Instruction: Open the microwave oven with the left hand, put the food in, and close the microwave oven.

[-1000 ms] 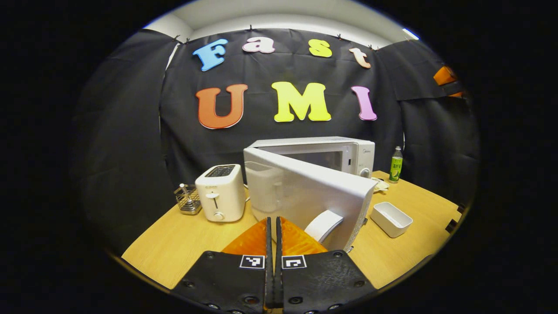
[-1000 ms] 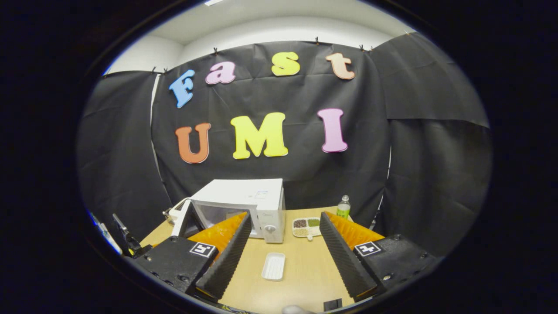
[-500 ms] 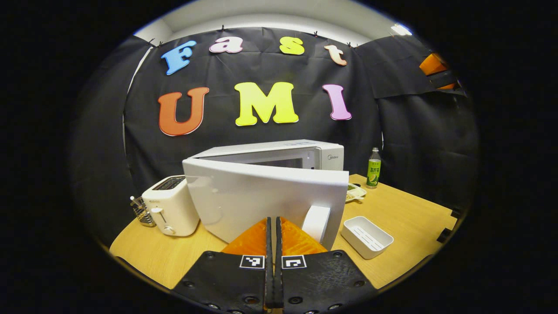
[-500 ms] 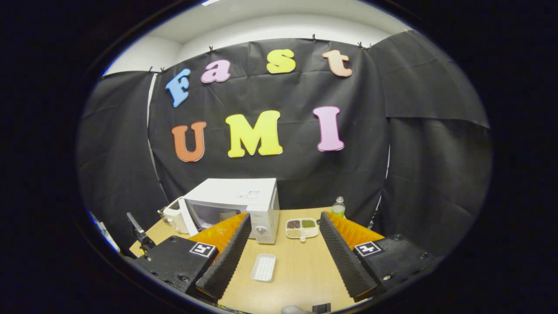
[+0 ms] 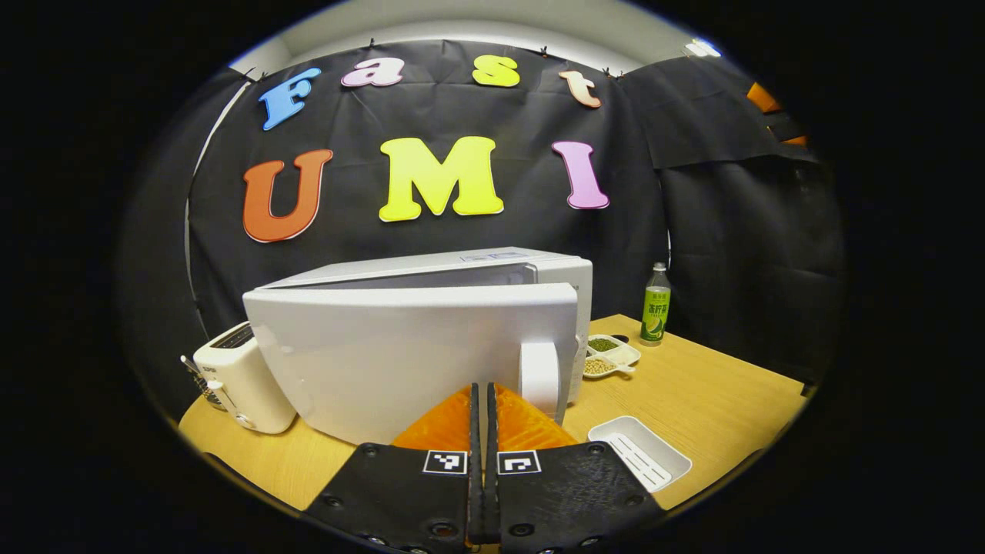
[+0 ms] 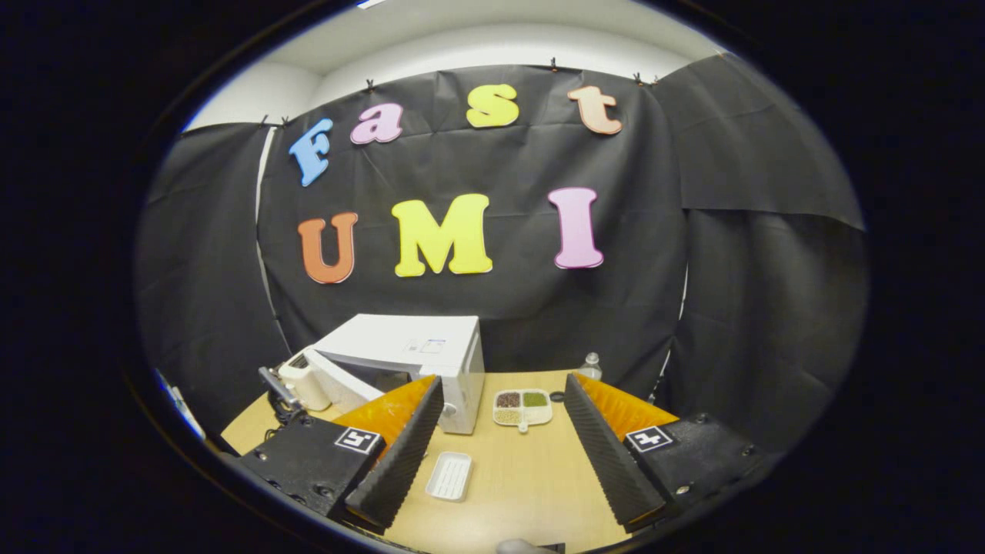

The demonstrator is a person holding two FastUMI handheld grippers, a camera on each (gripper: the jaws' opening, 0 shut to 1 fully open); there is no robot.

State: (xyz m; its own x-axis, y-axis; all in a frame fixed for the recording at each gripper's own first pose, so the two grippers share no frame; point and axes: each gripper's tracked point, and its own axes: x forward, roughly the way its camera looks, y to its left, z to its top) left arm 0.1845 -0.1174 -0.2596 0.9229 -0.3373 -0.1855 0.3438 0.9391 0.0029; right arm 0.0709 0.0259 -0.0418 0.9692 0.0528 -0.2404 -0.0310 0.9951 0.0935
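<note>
Door (image 5: 408, 362) of microwave oven (image 6: 408, 346) stood nearly shut; my left hand-held gripper (image 5: 482, 400) was clenched, tips against door beside handle (image 5: 540, 377). Best finish, I judged: steady straight push until latch catches. My right hand-held gripper (image 6: 500, 431) was spread, empty. Sectioned food tray (image 6: 523, 406) sat on worktop (image 6: 531, 477), outside oven. Labels too small for me to read.

Microwave door (image 5: 415, 354) blocks cavity; bare table (image 5: 692, 385) at right.

Glossy white microwave door (image 5: 400, 354), matt wood-grain table (image 5: 692, 392), smooth plastic tray (image 5: 639, 462)
</note>
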